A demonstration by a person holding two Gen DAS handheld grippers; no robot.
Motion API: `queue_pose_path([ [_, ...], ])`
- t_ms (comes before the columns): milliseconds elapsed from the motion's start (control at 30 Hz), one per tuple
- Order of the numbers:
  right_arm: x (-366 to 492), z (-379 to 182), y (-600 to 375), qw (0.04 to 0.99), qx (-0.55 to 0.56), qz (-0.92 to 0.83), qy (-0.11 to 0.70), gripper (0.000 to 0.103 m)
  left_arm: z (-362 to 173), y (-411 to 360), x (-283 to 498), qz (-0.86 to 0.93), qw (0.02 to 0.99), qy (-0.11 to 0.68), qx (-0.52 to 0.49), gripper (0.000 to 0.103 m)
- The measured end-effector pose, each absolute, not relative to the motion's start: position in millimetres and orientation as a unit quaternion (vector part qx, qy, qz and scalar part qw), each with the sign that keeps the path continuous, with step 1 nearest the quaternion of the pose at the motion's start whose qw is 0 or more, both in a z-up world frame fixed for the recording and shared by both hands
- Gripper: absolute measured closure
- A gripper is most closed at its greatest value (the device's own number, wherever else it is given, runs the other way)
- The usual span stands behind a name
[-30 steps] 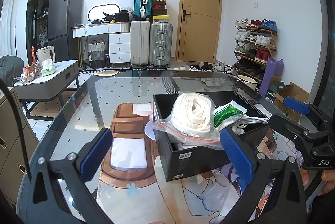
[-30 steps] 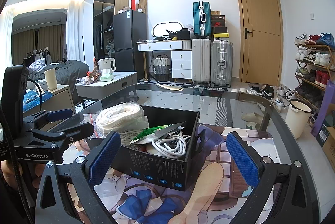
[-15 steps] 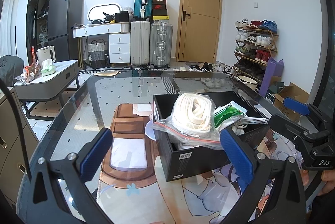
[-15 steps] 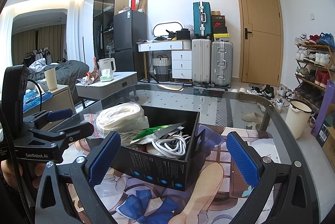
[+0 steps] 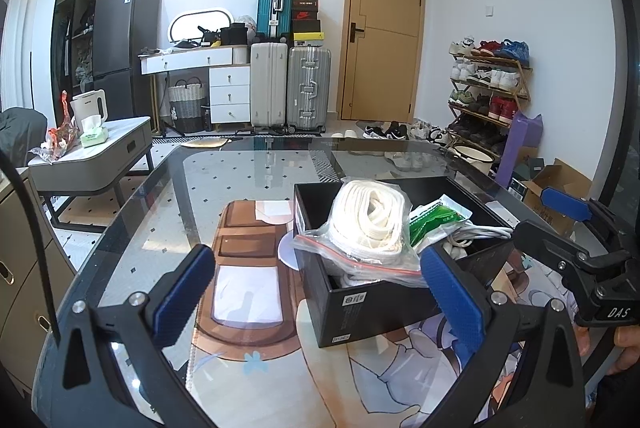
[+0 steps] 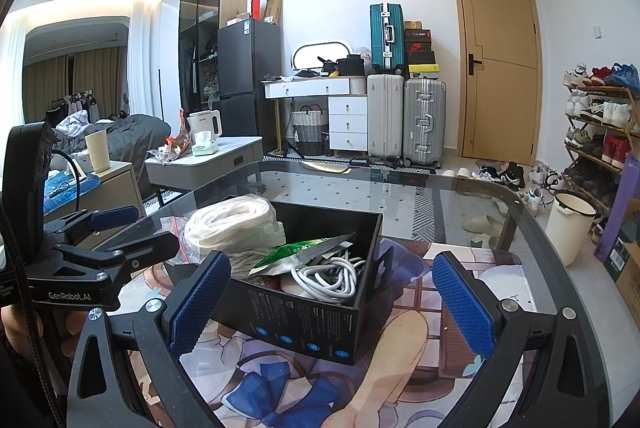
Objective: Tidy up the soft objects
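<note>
A black box (image 5: 372, 304) (image 6: 304, 316) stands on the glass table over a printed mat. It holds a clear bag of rolled white cloth (image 5: 370, 216) (image 6: 232, 224), a green packet (image 5: 434, 220) (image 6: 296, 252) and a coiled white cable (image 6: 330, 276) (image 5: 476, 230). My left gripper (image 5: 318, 292) is open and empty, just in front of the box. My right gripper (image 6: 330, 296) is open and empty, its jaws either side of the box's near corner. Each gripper shows in the other's view, the right one (image 5: 568, 228) and the left one (image 6: 116, 228).
The glass table (image 5: 160, 228) has a rounded dark rim (image 6: 560, 248). A grey side table (image 5: 88, 156) with a kettle stands left. Suitcases (image 5: 288, 84), a door and a shoe rack (image 5: 488, 88) line the back and right. A white bucket (image 6: 568, 228) stands right.
</note>
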State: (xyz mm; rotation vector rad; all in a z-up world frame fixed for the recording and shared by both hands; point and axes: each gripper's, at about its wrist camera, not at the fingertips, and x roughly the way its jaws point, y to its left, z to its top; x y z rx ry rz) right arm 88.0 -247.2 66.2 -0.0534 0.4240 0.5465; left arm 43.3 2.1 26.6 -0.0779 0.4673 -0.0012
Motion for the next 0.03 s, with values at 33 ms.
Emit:
queue_pose_path([
  [33,87.9,66.3,-247.2,0.940,-0.026,0.268,0.208,0.001,26.9,1.4,43.1,-0.001,0.972,0.230,-0.038,0.000],
])
